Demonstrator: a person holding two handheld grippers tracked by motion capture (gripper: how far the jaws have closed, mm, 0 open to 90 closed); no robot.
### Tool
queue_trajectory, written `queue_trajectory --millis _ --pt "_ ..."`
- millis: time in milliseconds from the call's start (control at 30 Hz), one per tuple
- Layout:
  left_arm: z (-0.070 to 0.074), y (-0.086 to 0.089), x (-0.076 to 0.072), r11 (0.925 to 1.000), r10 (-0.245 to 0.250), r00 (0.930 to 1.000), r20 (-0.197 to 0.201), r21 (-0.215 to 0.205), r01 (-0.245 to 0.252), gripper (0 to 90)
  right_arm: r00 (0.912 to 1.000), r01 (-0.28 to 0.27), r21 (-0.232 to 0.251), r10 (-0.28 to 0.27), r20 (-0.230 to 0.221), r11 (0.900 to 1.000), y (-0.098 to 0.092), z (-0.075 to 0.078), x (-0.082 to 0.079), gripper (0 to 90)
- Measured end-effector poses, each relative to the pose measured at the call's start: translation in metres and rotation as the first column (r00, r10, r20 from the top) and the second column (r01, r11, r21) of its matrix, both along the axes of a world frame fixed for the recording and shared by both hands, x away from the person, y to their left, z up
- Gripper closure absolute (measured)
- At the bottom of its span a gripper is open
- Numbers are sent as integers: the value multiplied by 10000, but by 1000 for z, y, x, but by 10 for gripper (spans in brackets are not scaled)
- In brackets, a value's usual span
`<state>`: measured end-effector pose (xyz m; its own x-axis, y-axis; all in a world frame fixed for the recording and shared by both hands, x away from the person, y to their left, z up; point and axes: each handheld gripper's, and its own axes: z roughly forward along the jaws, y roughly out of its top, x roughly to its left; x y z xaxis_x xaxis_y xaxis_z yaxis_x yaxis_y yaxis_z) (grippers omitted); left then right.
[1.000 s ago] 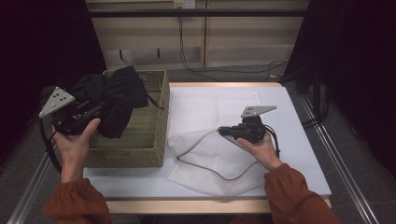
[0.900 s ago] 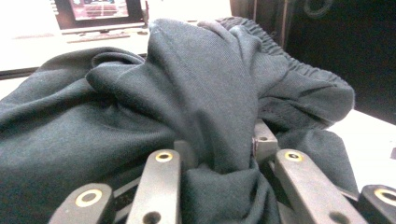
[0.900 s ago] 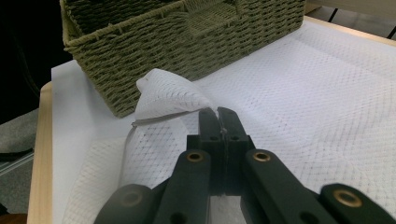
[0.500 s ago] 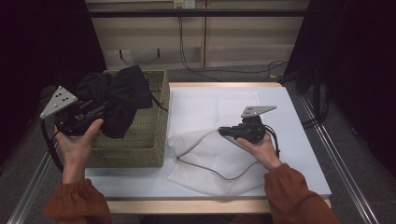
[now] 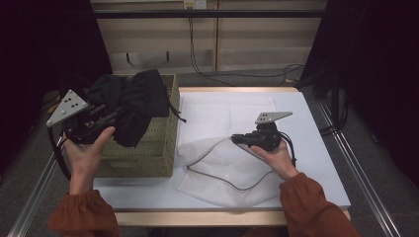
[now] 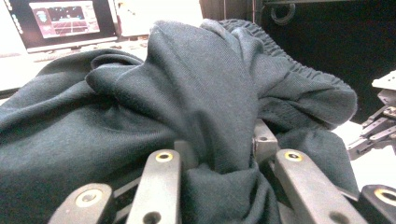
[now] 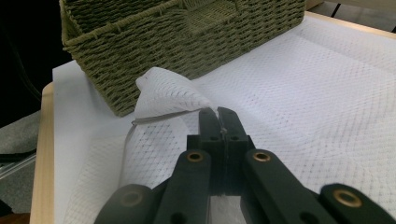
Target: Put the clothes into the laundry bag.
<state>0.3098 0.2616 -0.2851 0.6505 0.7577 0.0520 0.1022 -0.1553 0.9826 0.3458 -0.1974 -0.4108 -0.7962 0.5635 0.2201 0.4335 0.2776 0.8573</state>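
Note:
A dark garment [image 5: 133, 98] hangs bunched over the left end of a woven basket [image 5: 148, 155]. My left gripper [image 5: 114, 112] is shut on it; in the left gripper view the dark garment [image 6: 187, 102] is pinched between the jaws of the left gripper [image 6: 219, 154] and spills over them. A white mesh bag [image 5: 217, 173] lies on the table to the right of the basket. My right gripper [image 5: 236, 138] is shut on its raised edge. In the right gripper view the right gripper [image 7: 218, 114] pinches the mesh bag [image 7: 303, 93] at its rim, in front of the basket [image 7: 177, 32].
The white table top [image 5: 296, 113] stretches right of the basket and behind the bag. Metal rails run along both sides of the table. Cables hang at the back wall. The other gripper [image 6: 373, 130] appears at the right edge of the left gripper view.
My left gripper and the dark garment have drifted slightly to the right over the basket. The right gripper and the mesh bag have stayed put.

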Motion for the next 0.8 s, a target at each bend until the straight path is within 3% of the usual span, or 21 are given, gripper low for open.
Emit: queue_trajectory --millis 267,500,800 --pt "15 -17 -12 9981 -562 9975 431 266 551 715 10000 42 -19 -42 -8 10000 -1 0 1 900" --pt "15 -22 -12 9935 -1106 9928 454 -203 1116 714 10000 28 -10 -28 -14 10000 -1 -1 1 900" --pt "18 -33 -15 9892 -1459 9879 532 -20 1462 714 10000 38 -49 -38 -21 10000 0 -1 2 900"
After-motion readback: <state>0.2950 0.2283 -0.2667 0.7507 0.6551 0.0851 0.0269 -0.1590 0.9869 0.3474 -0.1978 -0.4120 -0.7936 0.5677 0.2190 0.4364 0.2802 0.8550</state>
